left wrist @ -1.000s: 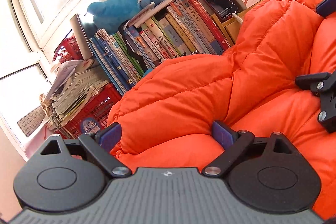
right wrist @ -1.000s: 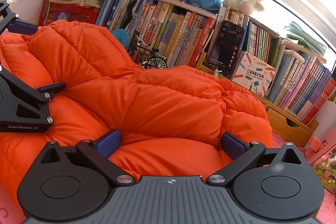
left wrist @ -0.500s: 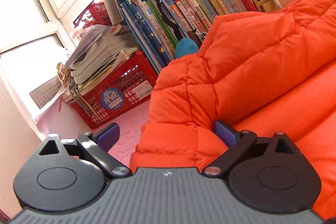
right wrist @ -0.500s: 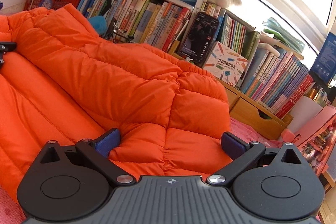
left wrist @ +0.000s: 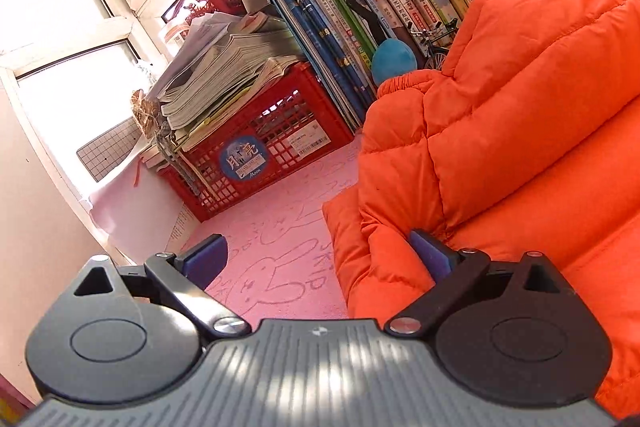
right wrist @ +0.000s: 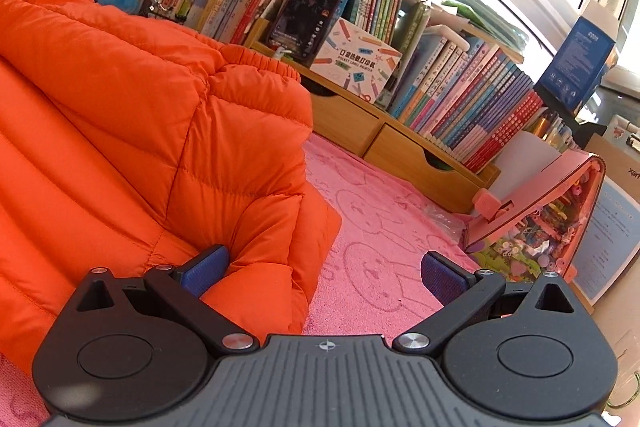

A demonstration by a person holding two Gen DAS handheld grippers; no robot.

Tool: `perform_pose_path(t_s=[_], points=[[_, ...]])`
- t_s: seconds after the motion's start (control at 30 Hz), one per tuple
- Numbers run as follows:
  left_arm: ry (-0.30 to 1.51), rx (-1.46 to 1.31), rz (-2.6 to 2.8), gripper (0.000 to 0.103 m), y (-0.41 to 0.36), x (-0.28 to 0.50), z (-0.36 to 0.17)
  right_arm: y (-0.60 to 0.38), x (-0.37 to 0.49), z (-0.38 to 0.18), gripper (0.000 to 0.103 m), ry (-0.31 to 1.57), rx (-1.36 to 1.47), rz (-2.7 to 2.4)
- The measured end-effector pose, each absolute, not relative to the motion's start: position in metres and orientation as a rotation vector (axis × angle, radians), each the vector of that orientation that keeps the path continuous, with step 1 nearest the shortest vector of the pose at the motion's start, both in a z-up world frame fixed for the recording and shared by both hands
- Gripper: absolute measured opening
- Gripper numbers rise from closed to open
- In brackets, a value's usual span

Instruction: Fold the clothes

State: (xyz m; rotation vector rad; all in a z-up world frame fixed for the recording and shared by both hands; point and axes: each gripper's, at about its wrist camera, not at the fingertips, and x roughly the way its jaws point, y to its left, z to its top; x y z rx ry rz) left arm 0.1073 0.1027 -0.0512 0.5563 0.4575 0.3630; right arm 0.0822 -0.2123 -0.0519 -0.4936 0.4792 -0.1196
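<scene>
The left tongs [left wrist: 318, 257] stand wide open and grip nothing. Their right pad [left wrist: 430, 254] presses into the side of the orange puffer jacket [left wrist: 500, 131], while the left pad hangs free over the pink rabbit-print mat [left wrist: 280, 227]. The jacket lies bunched on the mat, filling the space to the right of and ahead of these tongs. Further ahead to the left sits a red crate [left wrist: 260, 143] topped with stacked magazines, beside a row of books.

The right tongs [right wrist: 322, 269] are likewise spread wide with nothing clamped. Their left pad [right wrist: 204, 269] touches a puffed fold of the jacket [right wrist: 132, 131], which spreads off to the left; the right pad hovers above the mat [right wrist: 372, 227]. Ahead stands a wooden bookshelf [right wrist: 400, 143], with a phone [right wrist: 306, 13] leaning against the books.
</scene>
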Motion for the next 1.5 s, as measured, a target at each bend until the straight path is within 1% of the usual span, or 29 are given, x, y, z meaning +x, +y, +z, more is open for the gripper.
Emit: perform_pose_path(t_s=[0.47, 0.6, 0.67, 0.73, 0.87, 0.97, 1.03, 1.07, 1.1, 1.2, 1.3, 1.5], points=[[0.491, 0.497, 0.320, 0.100, 0.113, 0.110, -0.049, -0.229, 0.070, -0.052, 0.102, 0.538, -0.435, -0.178], [0.484, 0.521, 0.325, 0.099, 0.109, 0.109, -0.050, -0.227, 0.068, -0.050, 0.102, 0.532, -0.444, -0.188], [0.478, 0.546, 0.331, 0.098, 0.105, 0.108, -0.052, -0.221, 0.065, -0.042, 0.100, 0.502, -0.466, -0.196], [0.471, 0.569, 0.324, 0.094, 0.102, 0.107, -0.053, -0.211, 0.058, -0.029, 0.098, 0.440, -0.473, -0.197], [0.475, 0.571, 0.310, 0.093, 0.103, 0.107, -0.053, -0.173, 0.051, -0.001, 0.098, 0.311, -0.498, -0.111], [0.477, 0.565, 0.308, 0.093, 0.103, 0.108, -0.052, -0.126, 0.060, 0.009, 0.097, 0.237, -0.566, 0.003], [0.474, 0.575, 0.313, 0.093, 0.102, 0.108, -0.053, -0.092, 0.067, 0.012, 0.075, 0.196, -0.621, 0.080], [0.472, 0.580, 0.315, 0.093, 0.101, 0.107, -0.053, -0.075, 0.072, 0.010, 0.053, 0.184, -0.657, 0.109], [0.470, 0.585, 0.318, 0.093, 0.100, 0.107, -0.053, -0.056, 0.077, 0.008, 0.047, 0.174, -0.691, 0.144], [0.468, 0.591, 0.321, 0.093, 0.099, 0.107, -0.053, -0.011, 0.089, -0.002, 0.045, 0.134, -0.778, 0.205], [0.465, 0.597, 0.324, 0.093, 0.098, 0.107, -0.054, 0.007, 0.106, -0.019, 0.045, 0.126, -0.876, 0.163], [0.456, 0.611, 0.324, 0.093, 0.096, 0.106, -0.054, -0.026, 0.132, -0.036, 0.045, 0.207, -0.856, 0.074]])
